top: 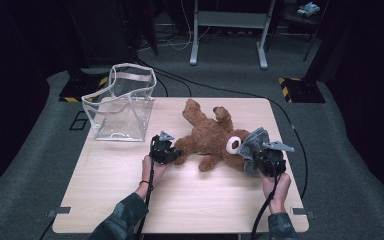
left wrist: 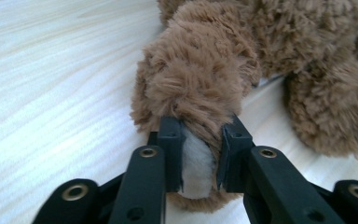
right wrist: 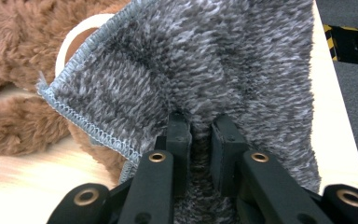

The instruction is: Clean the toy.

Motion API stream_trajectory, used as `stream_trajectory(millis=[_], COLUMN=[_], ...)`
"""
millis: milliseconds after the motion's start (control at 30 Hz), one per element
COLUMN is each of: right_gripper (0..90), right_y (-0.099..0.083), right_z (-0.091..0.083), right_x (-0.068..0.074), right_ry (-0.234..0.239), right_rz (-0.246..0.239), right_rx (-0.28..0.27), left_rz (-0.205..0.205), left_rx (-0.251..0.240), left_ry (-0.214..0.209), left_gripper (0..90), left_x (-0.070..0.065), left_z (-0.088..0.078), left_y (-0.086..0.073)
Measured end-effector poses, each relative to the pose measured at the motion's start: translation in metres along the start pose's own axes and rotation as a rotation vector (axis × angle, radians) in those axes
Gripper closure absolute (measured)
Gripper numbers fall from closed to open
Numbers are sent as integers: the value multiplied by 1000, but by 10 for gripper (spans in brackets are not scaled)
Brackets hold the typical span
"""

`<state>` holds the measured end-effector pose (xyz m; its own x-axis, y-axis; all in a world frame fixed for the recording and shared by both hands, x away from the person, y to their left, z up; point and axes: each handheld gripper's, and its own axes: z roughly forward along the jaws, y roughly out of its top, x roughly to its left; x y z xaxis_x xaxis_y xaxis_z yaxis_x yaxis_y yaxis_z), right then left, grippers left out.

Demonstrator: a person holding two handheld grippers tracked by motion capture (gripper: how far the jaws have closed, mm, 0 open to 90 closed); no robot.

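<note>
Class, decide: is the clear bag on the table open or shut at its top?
Open: the clear bag stands upright, its rim spread wide, nothing visible inside.

No legible text anywhere. No labels, brand names or numbers can be read on the teddy bear (top: 211, 137), the grey knitted cloth (right wrist: 200, 70), the clear bag (top: 121, 102) or the desk (top: 195, 200). A pale mark on the floor left of the desk, near the bag (top: 79, 120), could be a printed figure, but it is too small and dim to make out. Yellow-and-black hazard striping (top: 291, 81) marks two dark base plates on the floor behind the desk; these are warning stripes, with no words.
</note>
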<state>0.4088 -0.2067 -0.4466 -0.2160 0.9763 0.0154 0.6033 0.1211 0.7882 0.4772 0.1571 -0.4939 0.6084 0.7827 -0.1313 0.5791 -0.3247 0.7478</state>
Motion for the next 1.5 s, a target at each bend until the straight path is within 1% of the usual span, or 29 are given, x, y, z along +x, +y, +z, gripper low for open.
stream_trajectory(millis=[67, 167, 200, 300, 333, 367, 433, 467, 500, 567, 633, 700, 767, 800, 833, 867, 933, 967, 1000, 1033, 1100, 1133, 1167, 1200, 1300, 1333, 1367, 1433, 1500], right_gripper=[798, 799, 799, 800, 801, 801, 801, 802, 803, 804, 805, 805, 805, 805, 805, 805, 808, 810, 814, 816, 819, 821, 821, 821, 820, 820, 819, 818, 817], right_y=[1, 3, 4, 6, 7, 7, 7, 7, 8, 13, 22, 32, 45, 53, 57, 62, 65, 65, 64, 63, 62, 61, 59, 56, 50, 50, 51, 56, 63], right_z=[2, 6, 7, 10, 12, 14, 15, 15, 13, 5, -5, -12, -15, -13, -11, -3, 13, 19, 25, 27, 27, 27, 28, 29, 29, 26, 22, 13, 7], right_x=[0, 1, 1, 3, 4, 6, 7, 8, 8, 10, 15, 24, 40, 51, 57, 67, 75, 75, 73, 70, 64, 61, 56, 48, 34, 30, 30, 36, 50], right_ry=[0, 5, 7, 10, 11, 16, 20, 15, 16, 18, 26, 42, 62, 76, 79, 78, 62, 56, 44, 29, 16, -13, -50, -52, -53, -36, -28, -3, 39], right_rz=[-2, -3, -10, -18, -21, -21, -21, -19, -22, -23, -32, -58, -102, -132, -152, -179, -206, -203, -188, -192, -171, -170, -184, -154, -119, -97, -95, -93, -121], right_rx=[8, 12, 13, 18, 23, 24, 31, 30, 28, -5, -43, -68, -78, -77, -73, -52, -11, -1, 3, 5, 8, 16, 23, 37, 52, 46, 37, 1, -36], left_rz=[-7, 4, -3, -6, -6, 5, -3, 2, 20, 34, 37, 21, 18, 21, 22, 29, 23, 25, 28, 21, 20, 20, 5, -4, -3, -7, -7, -6, -2], left_rx=[-4, -13, -21, -39, -41, -37, -64, -65, -72, -67, -75, -82, -85, -87, -86, -86, -96, -104, -105, -111, -119, -127, -140, -152, -171, -176, -179, -181, -177], left_ry=[-15, -25, -30, -37, -35, -27, -14, -13, 2, 14, 13, 6, 5, 5, 3, 4, 4, 6, 5, 4, 4, 7, 0, -1, 2, 1, 1, 4, 3], left_gripper=[758, 760, 760, 757, 755, 749, 727, 707, 697, 687, 693, 698, 710, 716, 721, 726, 731, 733, 734, 734, 735, 735, 735, 734, 733, 733, 732, 732, 732], left_x=[-1, -3, -4, -6, -7, -8, -11, -11, -14, -16, -15, -14, -15, -16, -17, -17, -18, -17, -16, -16, -15, -15, -14, -14, -15, -15, -15, -15, -15], left_z=[-5, -18, -21, -32, -34, -35, -36, -36, -36, -35, -33, -33, -33, -33, -34, -35, -35, -35, -35, -34, -33, -33, -32, -31, -31, -30, -30, -30, -30], left_y=[-4, -13, -15, -28, -33, -37, -43, -44, -45, -45, -47, -48, -50, -50, -52, -53, -55, -57, -57, -58, -60, -61, -63, -65, -69, -70, -70, -70, -70])
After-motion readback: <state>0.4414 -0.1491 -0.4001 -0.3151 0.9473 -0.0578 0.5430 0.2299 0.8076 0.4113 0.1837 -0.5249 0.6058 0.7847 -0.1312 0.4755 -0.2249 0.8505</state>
